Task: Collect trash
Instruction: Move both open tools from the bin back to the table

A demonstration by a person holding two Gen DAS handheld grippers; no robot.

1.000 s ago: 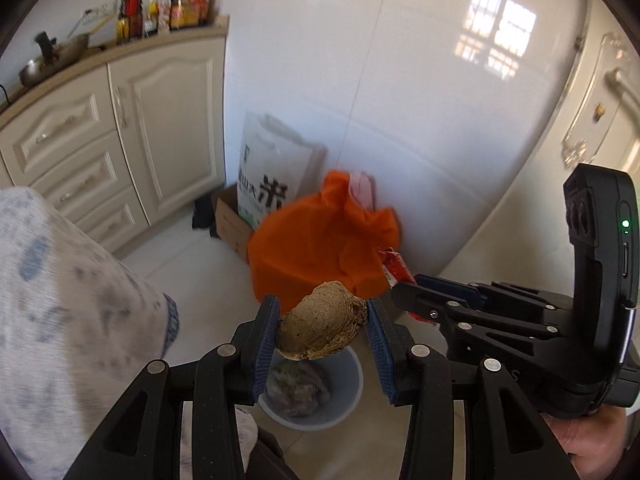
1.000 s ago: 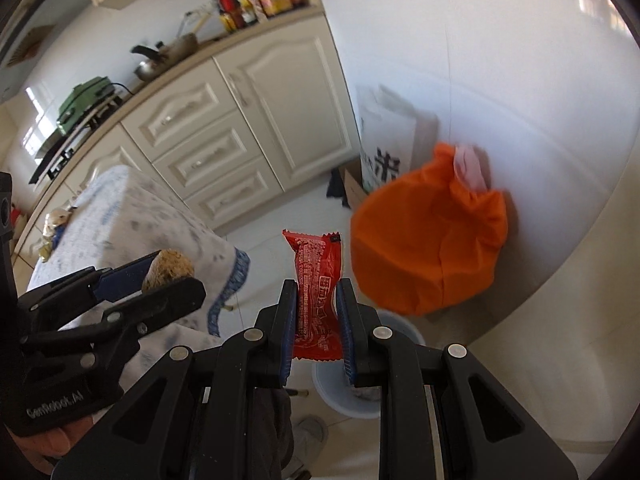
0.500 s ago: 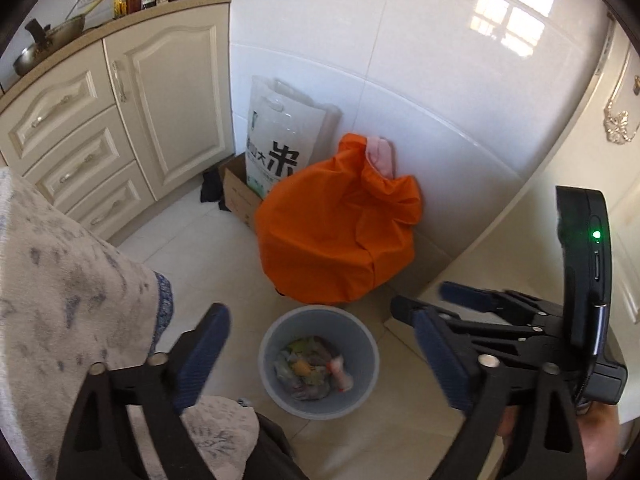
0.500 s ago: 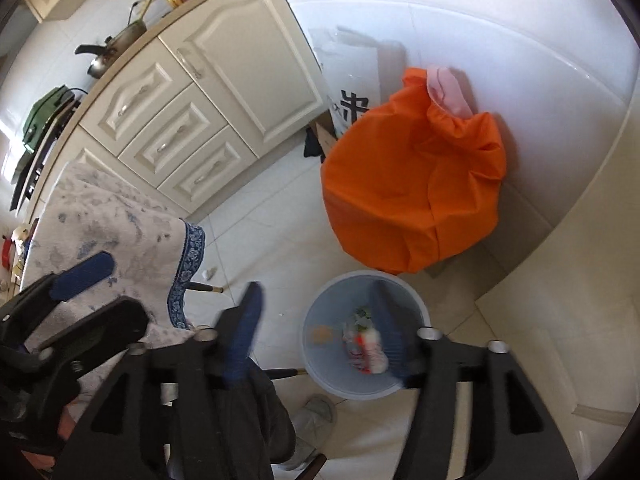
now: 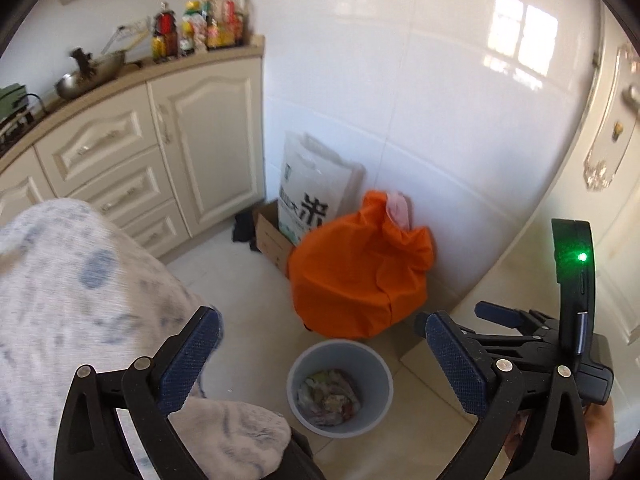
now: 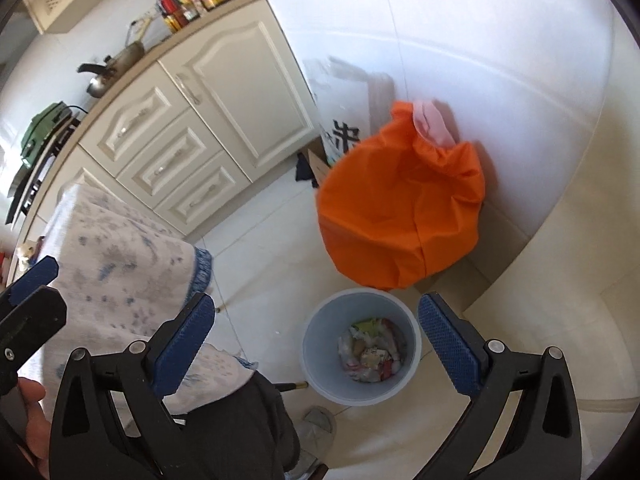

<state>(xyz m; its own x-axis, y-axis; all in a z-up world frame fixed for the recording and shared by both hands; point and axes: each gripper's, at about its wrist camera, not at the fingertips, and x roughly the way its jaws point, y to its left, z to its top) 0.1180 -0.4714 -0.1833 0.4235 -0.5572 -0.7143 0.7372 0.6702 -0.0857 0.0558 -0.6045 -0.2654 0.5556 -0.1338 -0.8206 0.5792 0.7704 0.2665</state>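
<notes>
**Both my grippers wide and empty above the bin**

My left gripper (image 5: 320, 354) is spread to its full width, its jaws opening, and nothing sits between the blue pads. My right gripper (image 6: 316, 334) is the same: jaws opening, wide apart, holding nothing. In the left view my right gripper shows at the right edge with a green light on its body.

Just under my left gripper hangs the corner of the patterned tablecloth (image 5: 80, 300), draped over the table's edge, with dark trousers (image 6: 240, 432) and a grey slipper (image 6: 320, 424) on the floor below.

Down between both sets of fingers stands the grey trash bin (image 6: 320, 344) on the pale tiled floor, upright, with crumpled wrappers and scraps (image 6: 370, 350) heaped in its bottom.

Just beyond the bin sits a bulging orange bag (image 5: 360, 276) against the white tiled wall, something pink poking from its top. Behind it lean a white printed sack (image 5: 308, 184) and a cardboard box (image 5: 270, 236). Farther left run cream cabinets (image 5: 168, 148), their counter carrying bottles (image 5: 200, 24) and a pan (image 5: 88, 76).
</notes>
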